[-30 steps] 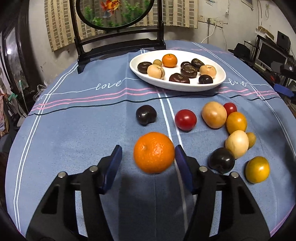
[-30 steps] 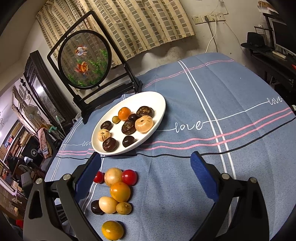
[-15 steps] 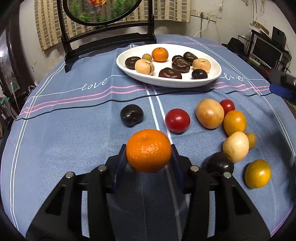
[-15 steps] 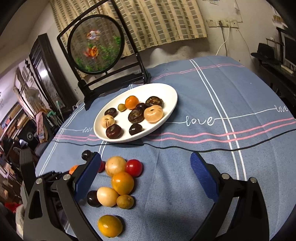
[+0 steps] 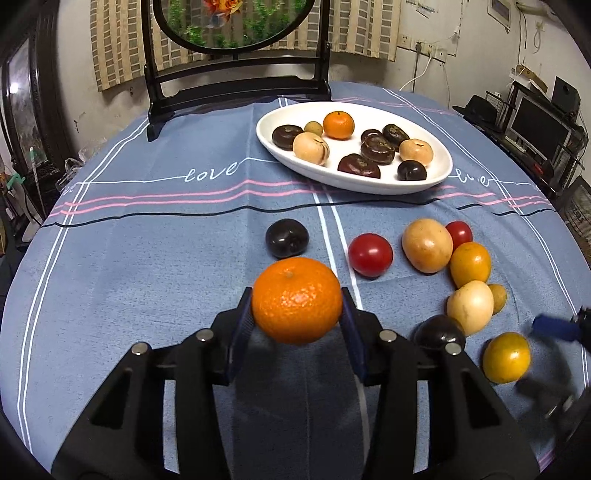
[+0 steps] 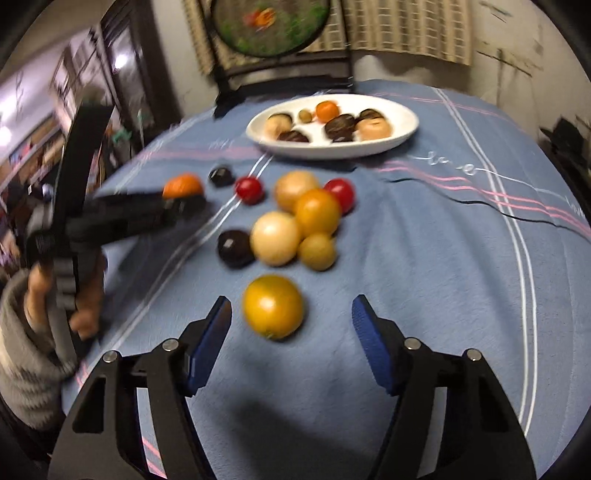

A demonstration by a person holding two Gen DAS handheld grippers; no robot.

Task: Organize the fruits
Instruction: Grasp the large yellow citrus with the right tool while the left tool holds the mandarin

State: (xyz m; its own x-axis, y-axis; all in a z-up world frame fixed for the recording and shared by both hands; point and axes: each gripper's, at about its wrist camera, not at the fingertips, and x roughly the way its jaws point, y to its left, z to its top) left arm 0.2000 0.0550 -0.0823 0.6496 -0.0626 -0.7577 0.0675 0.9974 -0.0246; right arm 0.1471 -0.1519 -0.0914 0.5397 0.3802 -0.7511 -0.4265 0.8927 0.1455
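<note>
While the left gripper [image 5: 296,309] clamps a mandarin [image 5: 296,300] between its blue pads just above the blue tablecloth [image 5: 147,266], the right gripper [image 6: 291,320], jaws just narrowed yet clear of contact, flanks a yellow fruit [image 6: 273,306] lying on the cloth. Beyond: loose cluster of tan, red, orange and dark fruits [image 6: 295,218]. Farther back: white oval plate [image 5: 436,155] holding assorted fruit. Rear: round framed screen [image 5: 236,22] on dark stand.

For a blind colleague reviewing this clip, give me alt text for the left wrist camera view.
The left gripper clamps a large orange above a blue tablecloth. Loose red, yellow, pale and dark fruits lie to its right, and a white oval plate of more fruit sits farther back.
</note>
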